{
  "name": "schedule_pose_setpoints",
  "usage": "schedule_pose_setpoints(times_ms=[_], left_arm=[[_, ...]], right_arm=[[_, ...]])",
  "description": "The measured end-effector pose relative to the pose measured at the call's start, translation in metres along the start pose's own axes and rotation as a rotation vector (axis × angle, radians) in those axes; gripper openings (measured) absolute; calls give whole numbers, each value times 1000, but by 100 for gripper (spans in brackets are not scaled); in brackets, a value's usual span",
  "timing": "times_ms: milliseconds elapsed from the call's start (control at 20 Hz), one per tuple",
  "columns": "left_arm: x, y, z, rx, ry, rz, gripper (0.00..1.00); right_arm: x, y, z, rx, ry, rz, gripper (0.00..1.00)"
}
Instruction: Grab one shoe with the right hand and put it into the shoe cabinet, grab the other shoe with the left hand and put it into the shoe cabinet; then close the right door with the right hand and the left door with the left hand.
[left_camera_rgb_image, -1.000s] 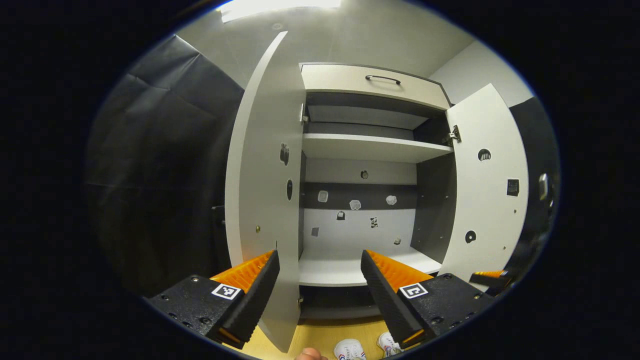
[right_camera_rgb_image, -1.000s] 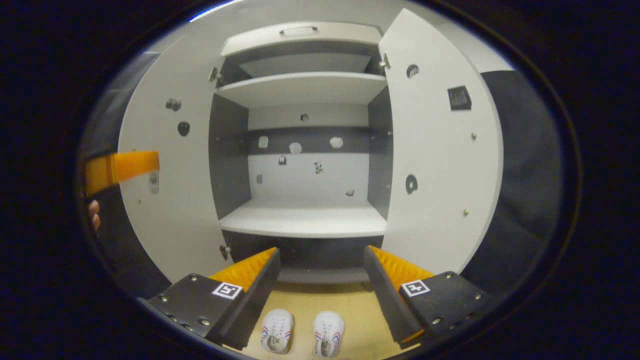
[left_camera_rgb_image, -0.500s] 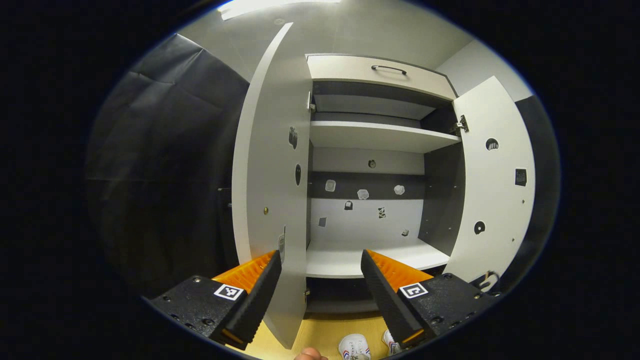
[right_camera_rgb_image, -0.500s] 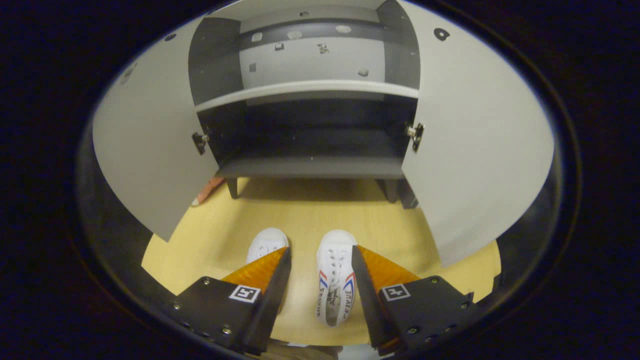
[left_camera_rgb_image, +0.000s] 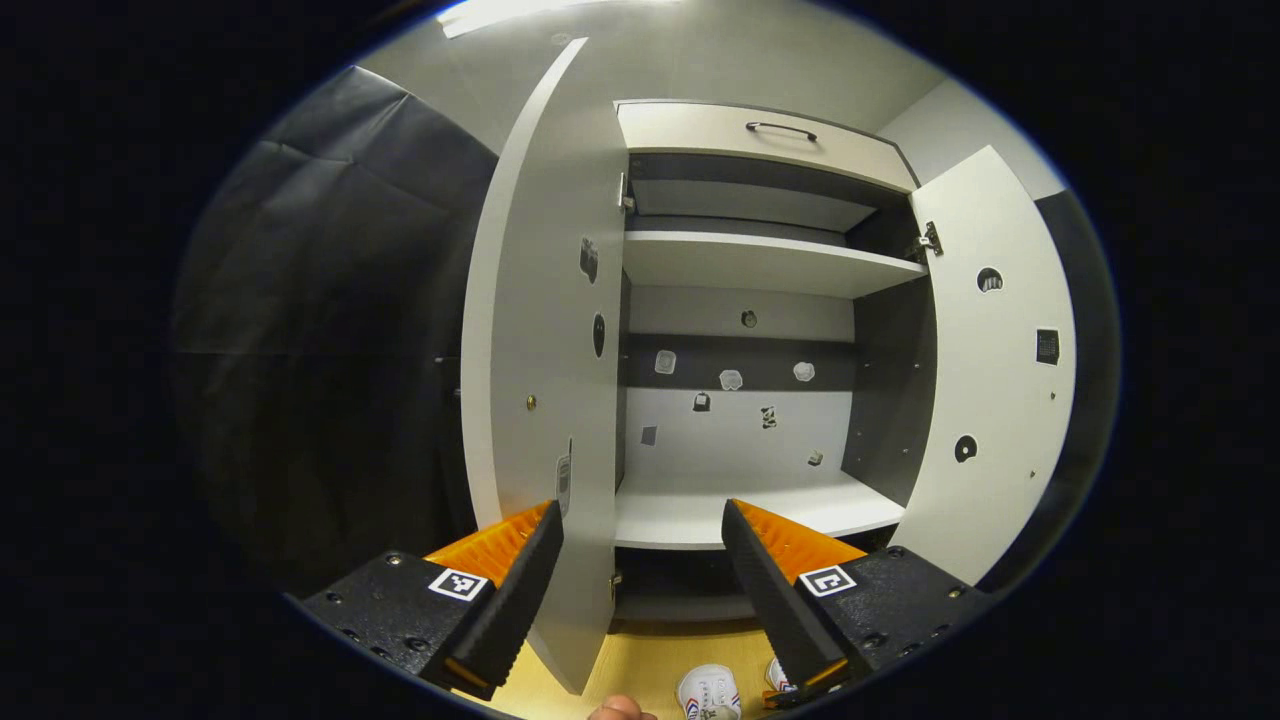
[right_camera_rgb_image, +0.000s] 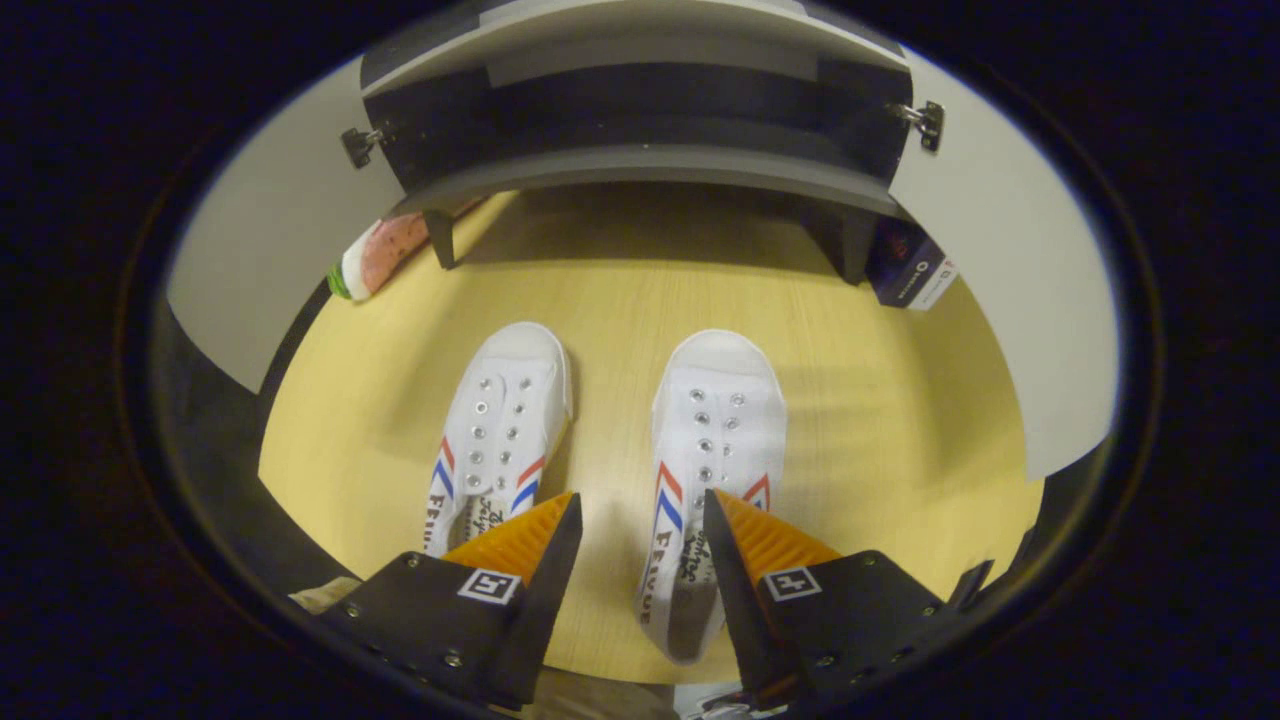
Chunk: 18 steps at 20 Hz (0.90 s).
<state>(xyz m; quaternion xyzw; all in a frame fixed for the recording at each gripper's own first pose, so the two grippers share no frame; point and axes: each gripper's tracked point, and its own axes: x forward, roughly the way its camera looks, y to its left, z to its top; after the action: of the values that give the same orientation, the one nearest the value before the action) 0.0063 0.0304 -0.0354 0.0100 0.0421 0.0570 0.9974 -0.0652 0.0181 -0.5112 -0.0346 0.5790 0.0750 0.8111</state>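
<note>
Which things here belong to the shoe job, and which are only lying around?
Belong to the job:
right shoe
left shoe
shoe cabinet
left door
right door

Just lying about:
watermelon-patterned object
dark box

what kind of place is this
Probably a staged home entryway in a recording booth: an open shoe cabinet with bare shelves, two shoes on a wood-look floor, and black cloth as a wall.
</note>
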Motion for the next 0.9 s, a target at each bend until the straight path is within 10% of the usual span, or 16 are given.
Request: schedule_pose_setpoints(times_ms=[400, 900], left_arm=[[1, 0, 0, -2, -4, 6, 97], [-2, -1, -2, -5, 4, -16, 97]], right_arm=[[29, -9, -8, -114, 66, -82, 73], [34, -18, 0, -84, -236, -142, 4]])
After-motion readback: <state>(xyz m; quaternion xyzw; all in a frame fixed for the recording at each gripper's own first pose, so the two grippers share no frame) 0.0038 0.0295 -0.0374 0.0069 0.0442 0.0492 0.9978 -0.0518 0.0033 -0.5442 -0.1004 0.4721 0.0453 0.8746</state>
